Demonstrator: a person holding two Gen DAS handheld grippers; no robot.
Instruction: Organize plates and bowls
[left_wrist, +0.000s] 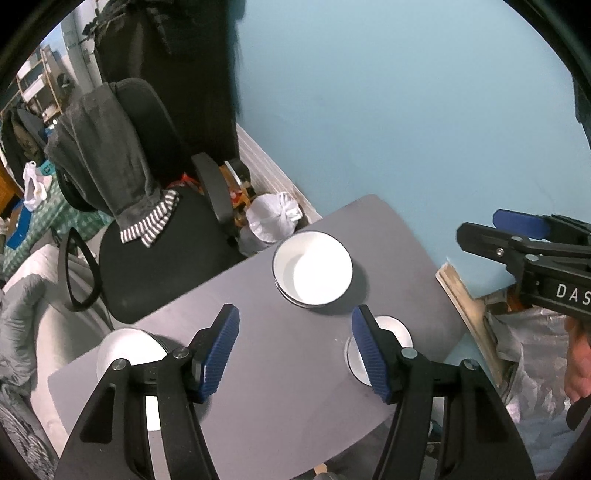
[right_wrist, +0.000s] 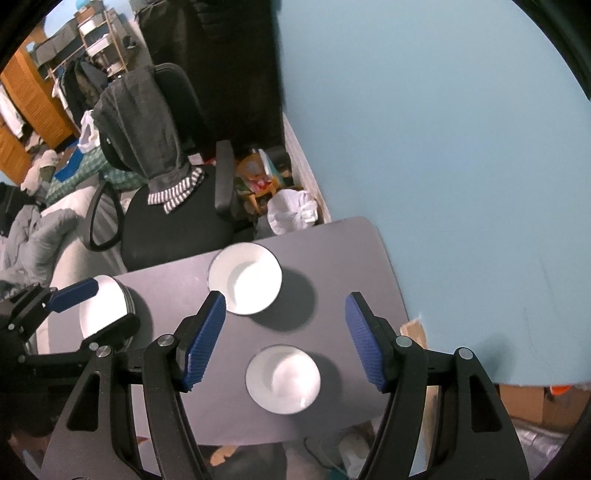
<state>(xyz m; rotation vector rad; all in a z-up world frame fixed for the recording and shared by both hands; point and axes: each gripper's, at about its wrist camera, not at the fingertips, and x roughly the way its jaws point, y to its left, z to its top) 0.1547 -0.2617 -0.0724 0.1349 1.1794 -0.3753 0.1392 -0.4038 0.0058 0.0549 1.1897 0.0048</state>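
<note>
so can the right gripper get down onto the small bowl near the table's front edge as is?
Probably yes. The right gripper is open and empty, the small bowl sits just beyond its fingertips, and nothing stands between them on the table.

Both wrist views above, facing down, sharing table (left_wrist: 280, 387)

Both fisheye views are being bent strongly and vignetted black at the edges. The white bowls (right_wrist: 245, 283) are being overexposed, and soft shadows are being cast rightward onto the table (right_wrist: 332, 258).
</note>
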